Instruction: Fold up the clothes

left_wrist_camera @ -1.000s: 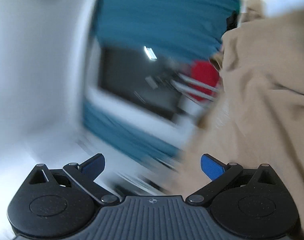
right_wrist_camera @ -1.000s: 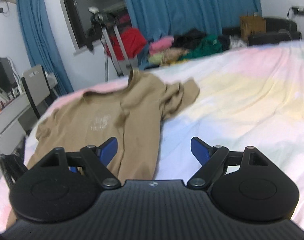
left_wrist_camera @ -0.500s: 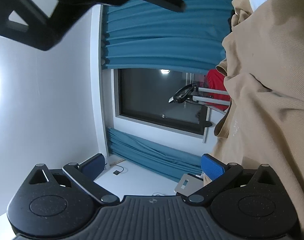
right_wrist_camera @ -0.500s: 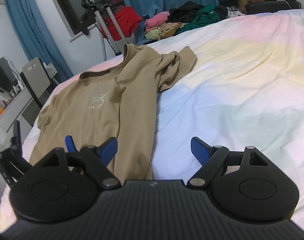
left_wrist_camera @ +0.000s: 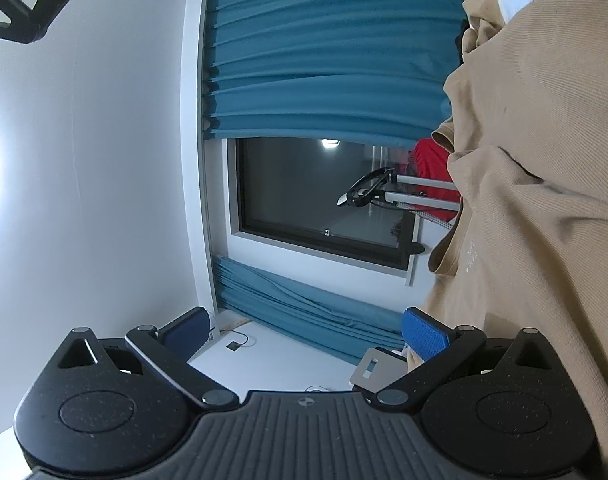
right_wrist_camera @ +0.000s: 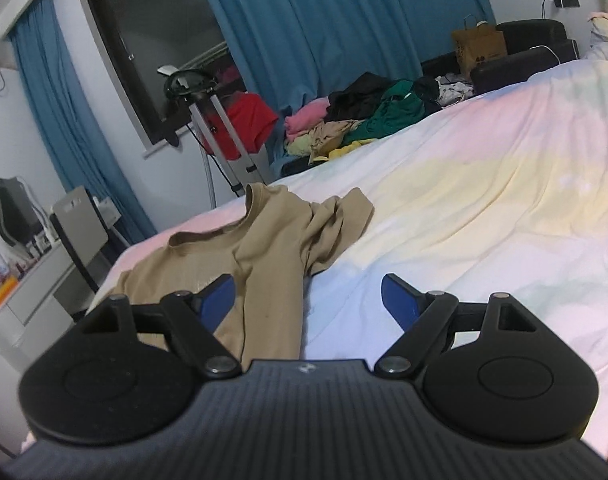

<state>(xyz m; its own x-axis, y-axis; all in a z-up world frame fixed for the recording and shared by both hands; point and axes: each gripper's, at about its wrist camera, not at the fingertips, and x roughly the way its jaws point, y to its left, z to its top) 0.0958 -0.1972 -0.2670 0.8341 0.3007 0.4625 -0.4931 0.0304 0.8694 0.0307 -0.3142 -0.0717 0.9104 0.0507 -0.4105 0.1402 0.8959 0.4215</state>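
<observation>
Tan shirt [right_wrist_camera: 264, 248] hem cut off behind right gripper [right_wrist_camera: 307, 298] body; chest print not readable. Left wrist view is rolled sideways, so the shirt [left_wrist_camera: 535, 168] fills its right edge and most of it runs out of frame. Shirt lies on pastel bedsheet [right_wrist_camera: 483, 208], neck toward the window [right_wrist_camera: 152, 48], one side folded over, sleeve bunched. Right gripper is above the shirt's lower part, left pad over fabric, right pad over sheet; contact unclear. Jaws wide, empty. Left gripper [left_wrist_camera: 304, 330] at the shirt's edge, right pad close against cloth, jaws wide, gripping nothing. Clothes pile [right_wrist_camera: 363, 116] beyond bed.
</observation>
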